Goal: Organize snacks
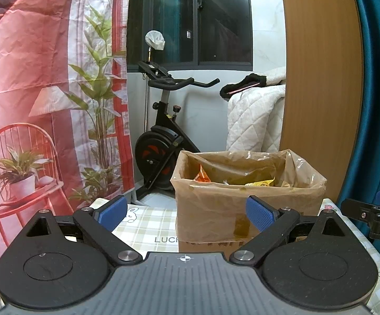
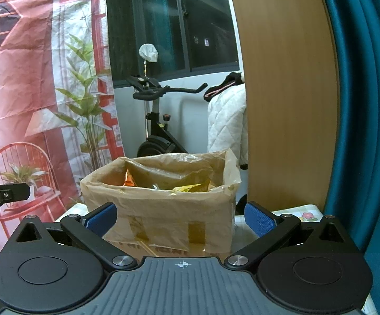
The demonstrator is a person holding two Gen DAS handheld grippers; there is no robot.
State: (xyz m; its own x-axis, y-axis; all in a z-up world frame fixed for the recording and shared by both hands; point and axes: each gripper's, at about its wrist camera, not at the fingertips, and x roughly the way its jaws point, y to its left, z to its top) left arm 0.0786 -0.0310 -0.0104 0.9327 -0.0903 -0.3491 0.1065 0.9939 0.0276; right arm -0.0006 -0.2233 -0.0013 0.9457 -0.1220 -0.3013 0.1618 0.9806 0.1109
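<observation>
A cardboard box (image 1: 242, 210) lined with a translucent brownish plastic bag (image 2: 163, 204) stands upright on the checked tablecloth, its top open and the bag's edge folded over the rim. Inside, an orange snack packet (image 1: 202, 175) stands on end at the left. A yellow snack packet (image 1: 260, 183) lies lower, toward the right.
</observation>
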